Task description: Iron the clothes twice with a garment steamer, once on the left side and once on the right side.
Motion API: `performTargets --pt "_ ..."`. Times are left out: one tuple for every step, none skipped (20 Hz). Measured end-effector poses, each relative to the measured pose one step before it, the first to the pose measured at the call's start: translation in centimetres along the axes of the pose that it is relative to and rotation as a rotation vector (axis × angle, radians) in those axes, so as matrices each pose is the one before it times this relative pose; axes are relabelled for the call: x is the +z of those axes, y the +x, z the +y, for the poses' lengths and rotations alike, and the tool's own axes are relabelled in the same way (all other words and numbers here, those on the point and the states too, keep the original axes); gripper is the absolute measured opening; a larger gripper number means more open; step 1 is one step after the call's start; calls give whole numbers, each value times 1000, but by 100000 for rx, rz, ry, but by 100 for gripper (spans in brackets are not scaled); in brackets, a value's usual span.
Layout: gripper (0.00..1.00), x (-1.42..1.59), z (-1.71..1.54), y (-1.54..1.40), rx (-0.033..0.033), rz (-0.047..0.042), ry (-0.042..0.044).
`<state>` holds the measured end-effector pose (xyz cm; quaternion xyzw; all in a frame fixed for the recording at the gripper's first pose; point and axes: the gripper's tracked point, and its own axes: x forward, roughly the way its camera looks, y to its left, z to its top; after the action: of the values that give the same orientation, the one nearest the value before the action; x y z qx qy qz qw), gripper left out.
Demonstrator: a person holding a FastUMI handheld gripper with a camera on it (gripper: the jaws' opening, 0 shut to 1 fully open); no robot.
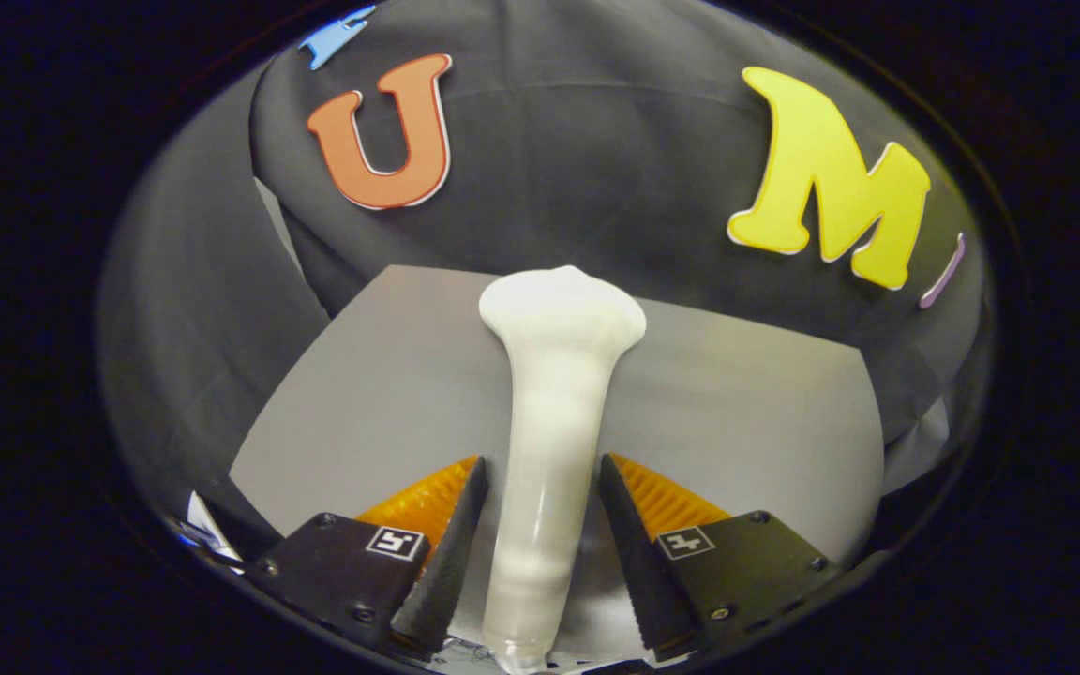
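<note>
Because steam must be aimed forward, the garment steamer (554, 412) is clamped between the gripper (540, 487) fingers — head towards 12 o'clock, over the grey board (737, 403).

The garment steamer (554, 412) is plain glossy white — no pattern. Under it the counter (746, 403) is flat grey; the wall cloth (587, 178) is black.
</note>
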<state>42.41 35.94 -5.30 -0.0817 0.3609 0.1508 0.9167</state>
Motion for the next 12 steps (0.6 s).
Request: performTargets --pt "74 -267 -487 113 -2102 231 -539" --pt "65 46 154 -16 -411 649 597" --pt "63 -229 75 81 -255 1146 899" --pt "61 -97 -27 -81 -846 730 703" --pt "60 106 70 44 -807 885 -248" --pt "58 65 361 17 881 961 -578" --pt "57 80 109 -211 -348 413 -3" --pt "51 -80 145 54 271 372 476" --pt "45 -6 -147 47 406 185 385" --pt "42 -124 0 -17 873 71 952" --pt "41 80 -11 -62 1216 -132 1852" --pt "39 -79 50 -150 1419 25 759"
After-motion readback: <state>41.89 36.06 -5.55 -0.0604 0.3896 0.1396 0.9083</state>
